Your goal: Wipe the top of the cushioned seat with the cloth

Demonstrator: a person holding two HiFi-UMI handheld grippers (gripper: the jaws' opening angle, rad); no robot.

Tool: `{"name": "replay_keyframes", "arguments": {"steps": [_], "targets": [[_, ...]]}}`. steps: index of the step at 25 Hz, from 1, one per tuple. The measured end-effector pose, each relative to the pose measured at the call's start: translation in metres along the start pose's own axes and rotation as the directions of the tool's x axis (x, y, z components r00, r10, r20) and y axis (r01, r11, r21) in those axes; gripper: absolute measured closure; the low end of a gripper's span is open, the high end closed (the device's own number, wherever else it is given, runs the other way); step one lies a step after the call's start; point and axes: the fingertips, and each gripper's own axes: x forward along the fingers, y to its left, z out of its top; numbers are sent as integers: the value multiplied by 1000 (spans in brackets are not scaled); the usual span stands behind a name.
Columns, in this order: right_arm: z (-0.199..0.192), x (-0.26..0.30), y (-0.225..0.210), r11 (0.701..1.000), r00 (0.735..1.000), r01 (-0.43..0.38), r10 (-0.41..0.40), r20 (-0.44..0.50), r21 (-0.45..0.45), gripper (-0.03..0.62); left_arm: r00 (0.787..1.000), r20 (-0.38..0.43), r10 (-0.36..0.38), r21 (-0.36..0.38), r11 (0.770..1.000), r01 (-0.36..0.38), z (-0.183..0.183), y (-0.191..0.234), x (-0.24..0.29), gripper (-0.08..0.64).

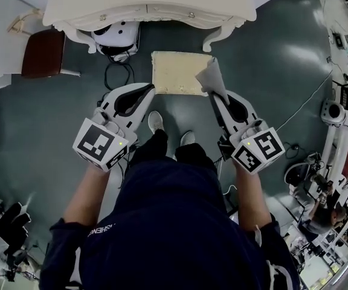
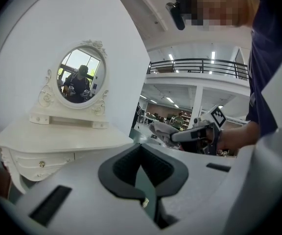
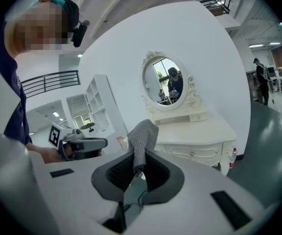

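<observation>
Grey knitted cloth [image 1: 212, 77] is standing up out of the right hand-held gripper [image 1: 215, 93], whose jaws are pinching its lower end. The left hand-held gripper [image 1: 151, 88] is carrying nothing, and its jaws are meeting at the tips.

The cream cushioned seat [image 1: 174, 71] is sitting on the floor [image 1: 270, 59] at upper centre of the head view, directly above both tools in the frame and just below the white dressing table [image 1: 150, 2]. Its long axis is running left to right across the picture. The cloth is overlapping the seat's right edge, so the right hand is the nearer one. Whether the fabric is touching the top cannot be told.

Count: one seat, one cloth, two hand-held grippers, one dressing table. Judged from this, wiping is calling for a short lowering, then a leftward sweep.
</observation>
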Motion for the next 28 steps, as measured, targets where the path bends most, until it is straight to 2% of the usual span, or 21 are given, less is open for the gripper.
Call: {"name": "replay_keyframes", "arguments": {"steps": [7,14,17,22,28], "targets": [[-6,30,-13,1000,998,-31,31,-51,1,551,1000,-11,26,-37,999,-26,-12,22,11,552],[-23,63,-47,995,990,-96,92,-108,-26,551,996,-25,88,-64,994,-89,-27,36,39,552],[-50,88,-70,989,977,-142,134,-166,-32,551,991,-38,128,-87,988,-131,-46,44,55,552],[-102,135,-114,980,951,-200,193,-243,-7,551,974,-102,204,-145,965,-217,-98,69,81,552],[-162,192,-151,971,928,-238,225,-296,-11,551,960,-140,243,-195,944,-267,-160,99,106,552]]}}
